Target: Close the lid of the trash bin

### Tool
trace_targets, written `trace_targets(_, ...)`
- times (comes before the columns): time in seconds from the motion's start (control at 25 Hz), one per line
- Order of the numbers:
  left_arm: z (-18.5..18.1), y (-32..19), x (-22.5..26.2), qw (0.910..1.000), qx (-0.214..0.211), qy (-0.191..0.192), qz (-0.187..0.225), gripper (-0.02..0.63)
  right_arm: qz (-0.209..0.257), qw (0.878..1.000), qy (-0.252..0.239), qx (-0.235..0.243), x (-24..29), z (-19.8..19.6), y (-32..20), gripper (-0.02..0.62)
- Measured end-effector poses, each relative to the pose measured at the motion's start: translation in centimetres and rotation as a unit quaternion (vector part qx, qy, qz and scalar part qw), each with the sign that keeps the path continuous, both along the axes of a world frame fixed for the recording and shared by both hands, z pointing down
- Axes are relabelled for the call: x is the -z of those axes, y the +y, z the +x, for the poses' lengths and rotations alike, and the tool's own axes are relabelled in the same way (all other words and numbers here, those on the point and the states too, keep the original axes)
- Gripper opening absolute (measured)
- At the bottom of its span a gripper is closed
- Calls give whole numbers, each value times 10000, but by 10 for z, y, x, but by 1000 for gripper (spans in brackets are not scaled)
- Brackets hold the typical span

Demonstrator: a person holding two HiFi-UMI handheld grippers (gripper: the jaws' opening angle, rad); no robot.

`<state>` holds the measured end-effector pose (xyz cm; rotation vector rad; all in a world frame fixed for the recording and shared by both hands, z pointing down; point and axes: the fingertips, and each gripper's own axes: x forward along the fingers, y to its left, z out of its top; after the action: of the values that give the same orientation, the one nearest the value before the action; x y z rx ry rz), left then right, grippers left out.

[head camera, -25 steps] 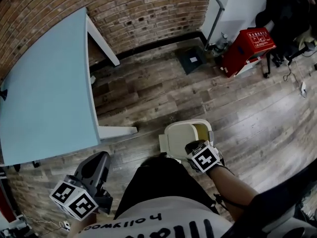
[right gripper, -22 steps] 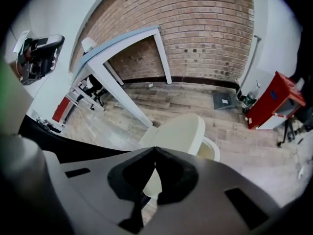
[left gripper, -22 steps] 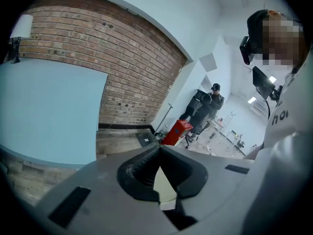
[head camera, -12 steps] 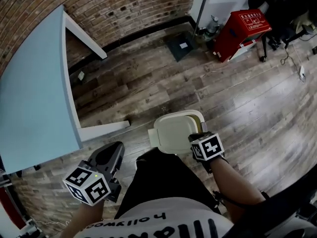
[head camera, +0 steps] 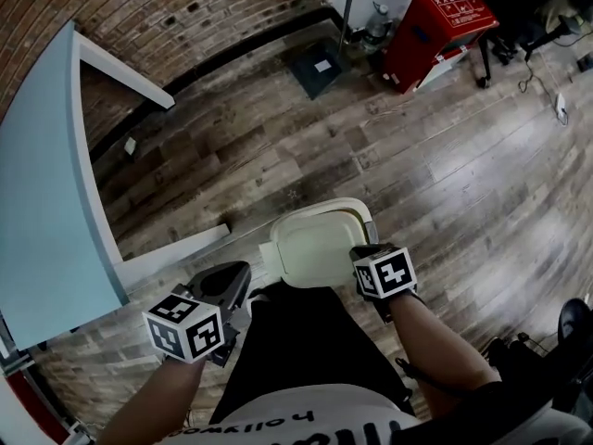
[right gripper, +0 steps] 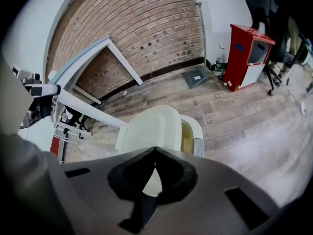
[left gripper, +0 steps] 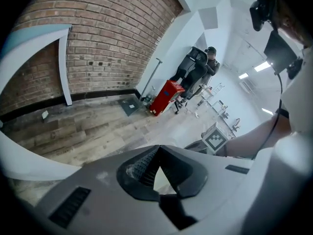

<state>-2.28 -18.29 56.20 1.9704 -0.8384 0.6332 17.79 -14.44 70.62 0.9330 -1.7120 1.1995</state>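
The pale blue worktop (head camera: 46,184) takes up the left of the frame with nothing to do here. Just right of it, low down, the left tool (head camera: 233,274) hangs over the wood floor (head camera: 232,156), clenched on nothing, tips meeting in its own view. It sits just beside the bin and isn't touching it.

Centre frame is the trash bin (head camera: 367,215), cream plastic, standing on the floor right in front of the person's legs. Its lid (head camera: 315,247) is most of the way down, but the right gripper view shows a sliver of yellowish inside along the right edge, so I'd say not fully shut yet.

The right tool (head camera: 359,251) is at the lid's right edge, also clenched and empty. It looks like a push, not a pinch, though I can't tell for sure it's touching.

The lid looks light, stiff and smooth, so it's probably slippery. I'd press flat on top near the free edge.

Count: one bin, one lid, two tools, plus one red box (head camera: 431,21) in the upper right.
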Motion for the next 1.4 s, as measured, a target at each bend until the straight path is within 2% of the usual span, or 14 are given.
trace_targets(0.24,10,13,-26,9994,-141,-26,-327,8,-34,9994,-97,-345,-22,12,-4,6)
trace_targets(0.4,8,19,-39,9985,-81,-99,-534,8,-154,9984,-96,-544,-36,20,-2,6)
trace_targets(0.8,1,33,-60,9969,-60,-179,-766,8,-283,9975,-39,-654,-68,30,-3,6)
trace_targets(1.08,-5,47,-67,9960,-35,-225,-870,8,-142,9971,-42,-747,-88,36,-2,6)
trace_targets(1.28,-10,63,-68,9954,-103,-284,-913,8,-105,9966,-258,-776,-94,36,-1,6)
trace_targets(1.4,-13,67,-70,9950,-11,-280,-960,8,-144,9973,-131,-707,-98,36,-1,6)
